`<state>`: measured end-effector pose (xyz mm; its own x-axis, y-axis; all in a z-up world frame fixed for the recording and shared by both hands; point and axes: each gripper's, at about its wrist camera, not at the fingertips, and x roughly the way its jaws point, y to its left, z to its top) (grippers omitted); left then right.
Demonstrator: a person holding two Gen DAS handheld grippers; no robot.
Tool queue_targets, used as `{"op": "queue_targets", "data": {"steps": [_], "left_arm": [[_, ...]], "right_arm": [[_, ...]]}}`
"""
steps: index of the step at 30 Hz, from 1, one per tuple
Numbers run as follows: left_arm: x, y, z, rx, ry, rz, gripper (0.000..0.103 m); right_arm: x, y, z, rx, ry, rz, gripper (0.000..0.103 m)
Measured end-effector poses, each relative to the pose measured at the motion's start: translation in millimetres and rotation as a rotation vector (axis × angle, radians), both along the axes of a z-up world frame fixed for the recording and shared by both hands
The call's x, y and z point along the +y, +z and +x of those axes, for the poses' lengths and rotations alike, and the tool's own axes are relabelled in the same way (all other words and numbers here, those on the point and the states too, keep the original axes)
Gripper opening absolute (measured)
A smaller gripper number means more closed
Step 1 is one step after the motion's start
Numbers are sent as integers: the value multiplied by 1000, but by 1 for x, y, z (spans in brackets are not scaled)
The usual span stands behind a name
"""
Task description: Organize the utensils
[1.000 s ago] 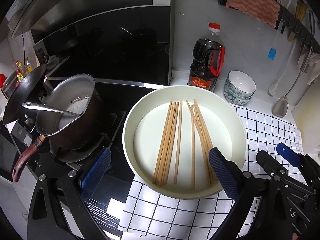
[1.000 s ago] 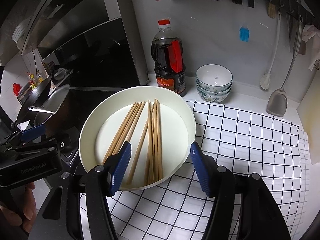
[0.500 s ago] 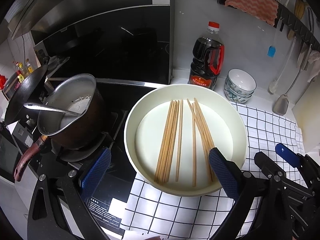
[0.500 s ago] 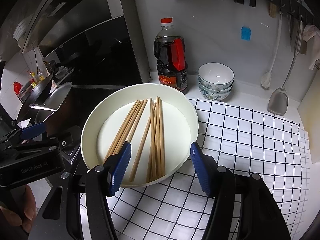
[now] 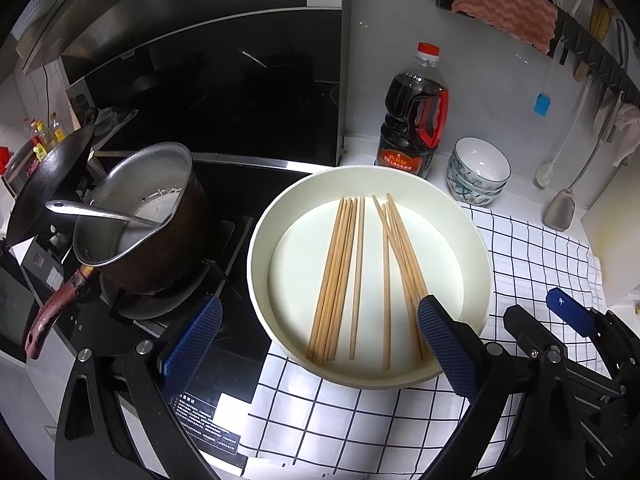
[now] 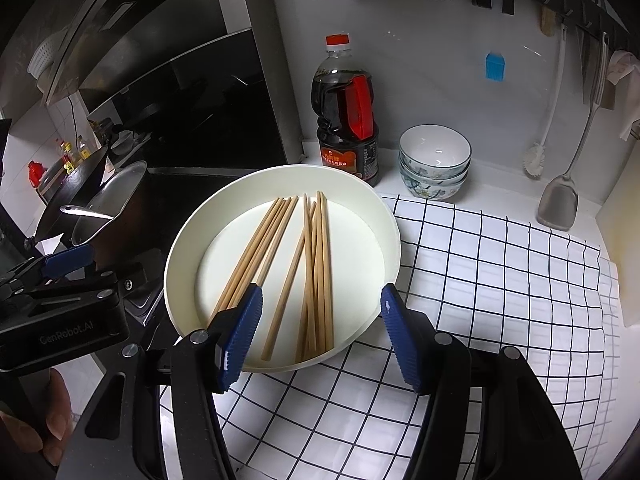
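Note:
Several wooden chopsticks [image 5: 340, 276] lie in two loose bunches in a round white dish [image 5: 276, 216] on a white checked cloth. In the right wrist view the chopsticks [image 6: 316, 264] lie in the same dish [image 6: 180, 248]. My left gripper [image 5: 320, 344] is open and empty, just short of the dish's near rim. My right gripper [image 6: 320, 336] is open and empty, its fingers either side of the dish's near edge. Each gripper shows at the edge of the other's view.
A pot with a ladle [image 5: 140, 216] sits on the stove at left. A soy sauce bottle [image 5: 412, 120] and stacked bowls [image 5: 478, 176] stand behind the dish. A spatula [image 6: 558, 200] and brush hang on the wall at right. The checked cloth [image 6: 500, 280] extends right.
Both grippers have drawn back and risen slightly, so the dish sits a little farther away. The chopsticks and dish have not moved.

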<state>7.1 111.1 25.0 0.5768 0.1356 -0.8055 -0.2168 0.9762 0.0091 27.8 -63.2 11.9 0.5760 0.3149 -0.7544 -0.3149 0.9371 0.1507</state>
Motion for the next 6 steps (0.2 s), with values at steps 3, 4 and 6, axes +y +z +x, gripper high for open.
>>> {"op": "queue_targets", "data": {"steps": [3,4,6], "left_arm": [[2,-1,0,5,8,-9,97],[2,-1,0,6,10,-11,97],[2,-2,0,9,13,-14,97]], "right_arm": [[0,0,0,0,0,-1,59],[0,0,0,1,0,-1,59],[2,0,-2,1,1,-1,59]]}}
